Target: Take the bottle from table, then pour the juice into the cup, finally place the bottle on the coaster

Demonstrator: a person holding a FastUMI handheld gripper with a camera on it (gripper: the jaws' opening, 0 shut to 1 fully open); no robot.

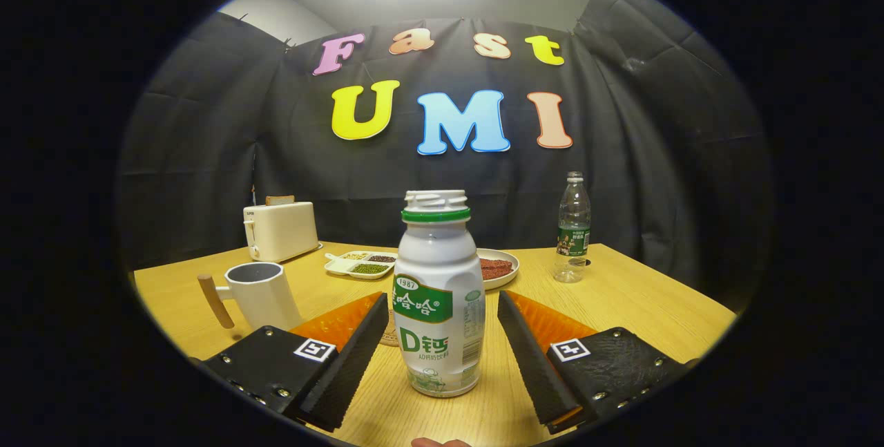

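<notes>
Two fingers (442,350) stand wide apart on either side of the white bottle (438,295), which sits upright on the wooden table (642,309) right between them, cap off and mouth open. Neither finger touches it yet; there is clear table showing on both sides of the bottle.

From where I stand, the step in hand looks like the first grasp. To do it well, the fingers want to close evenly on the waisted body of the bottle, around the label and not up at the narrow neck, so it stays plumb and nothing slops from the open top. Squeezing gently matters too, since the plastic probably gives a little.

Just behind the bottle's base, beside the left finger, a sliver of what may be the coaster (391,334) peeks out; I cannot tell for sure. The white cup (259,293) with its wooden handle stands beyond the left finger, near enough for an easy tilt that way.

Further back are a toaster (280,229), a divided tray of beans (362,262), a plate (498,268) with something reddish on it, and a clear water bottle (572,229) off to the right. None of these crowd the path to the cup; the cup's handle, jutting outward, is the one thing to mind.
</notes>
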